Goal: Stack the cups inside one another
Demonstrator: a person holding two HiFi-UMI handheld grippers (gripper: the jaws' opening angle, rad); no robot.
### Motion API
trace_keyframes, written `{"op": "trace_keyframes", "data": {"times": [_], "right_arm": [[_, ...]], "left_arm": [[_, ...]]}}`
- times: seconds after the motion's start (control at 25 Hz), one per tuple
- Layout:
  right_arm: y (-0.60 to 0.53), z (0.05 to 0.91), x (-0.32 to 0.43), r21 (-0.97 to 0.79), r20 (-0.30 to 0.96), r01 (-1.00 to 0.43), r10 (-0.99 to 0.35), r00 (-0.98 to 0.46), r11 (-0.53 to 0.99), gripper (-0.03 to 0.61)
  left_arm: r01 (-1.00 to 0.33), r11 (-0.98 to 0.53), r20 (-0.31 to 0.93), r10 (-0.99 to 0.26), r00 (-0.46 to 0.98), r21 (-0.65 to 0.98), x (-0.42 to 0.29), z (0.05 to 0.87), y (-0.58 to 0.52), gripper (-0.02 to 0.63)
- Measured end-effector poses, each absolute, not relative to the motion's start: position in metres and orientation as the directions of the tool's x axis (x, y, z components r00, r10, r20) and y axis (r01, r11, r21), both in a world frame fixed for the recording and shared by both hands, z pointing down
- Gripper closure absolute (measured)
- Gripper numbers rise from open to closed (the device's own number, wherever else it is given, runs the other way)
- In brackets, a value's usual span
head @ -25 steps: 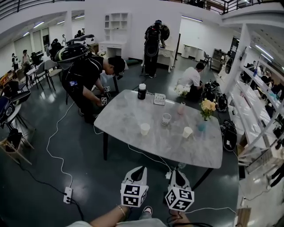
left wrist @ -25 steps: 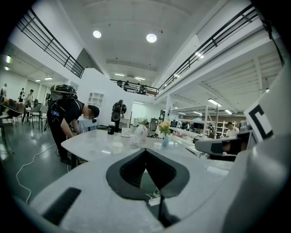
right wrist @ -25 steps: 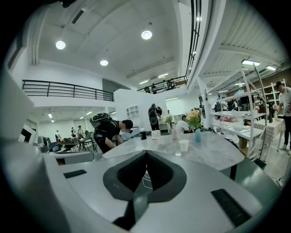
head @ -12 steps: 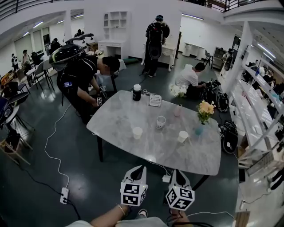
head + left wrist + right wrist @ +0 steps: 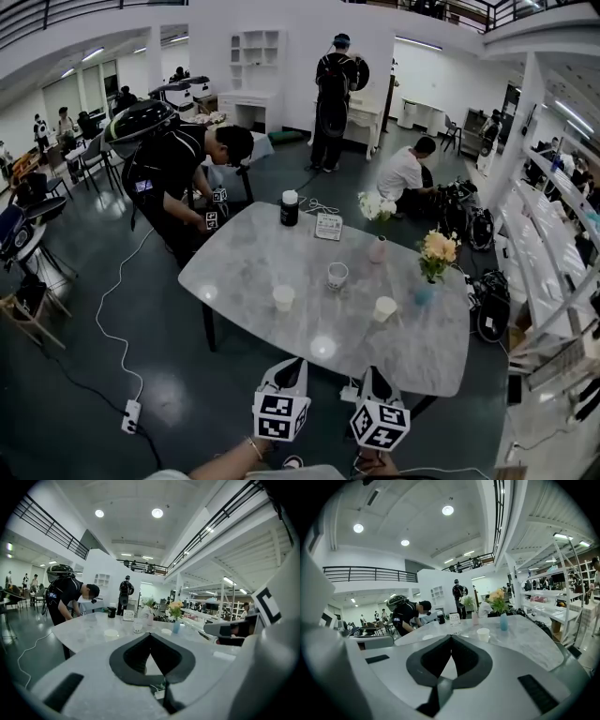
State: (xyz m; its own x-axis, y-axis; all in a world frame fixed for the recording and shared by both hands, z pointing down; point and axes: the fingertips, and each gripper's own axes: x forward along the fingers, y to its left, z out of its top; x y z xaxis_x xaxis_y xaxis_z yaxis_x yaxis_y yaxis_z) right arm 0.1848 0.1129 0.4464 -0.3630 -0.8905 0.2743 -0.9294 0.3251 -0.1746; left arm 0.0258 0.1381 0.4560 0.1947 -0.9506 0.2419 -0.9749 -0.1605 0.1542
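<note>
Nothing is stacked yet. Your left cup, middle cup and right cup stand apart on the table. Your left gripper and right gripper have their jaws together, hold nothing, and are short of the table.

No print can be read. The small card on the tabletop, just beside the dark jar, is illegible. The left gripper and right gripper cubes bear only square markers.
</note>
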Motion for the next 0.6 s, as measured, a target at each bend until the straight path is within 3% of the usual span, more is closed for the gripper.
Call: {"op": "trace_keyframes", "data": {"times": [0.6], "right_arm": [[0.052, 0.466, 0.205, -0.205, 0.309, -0.94, -0.893, -0.326, 0.272, 0.572]], "left_arm": [[-0.971, -0.185, 0.271, -0.937, 0.221, 0.152, 0.037, 0.47, 0.072, 0.612]]}}
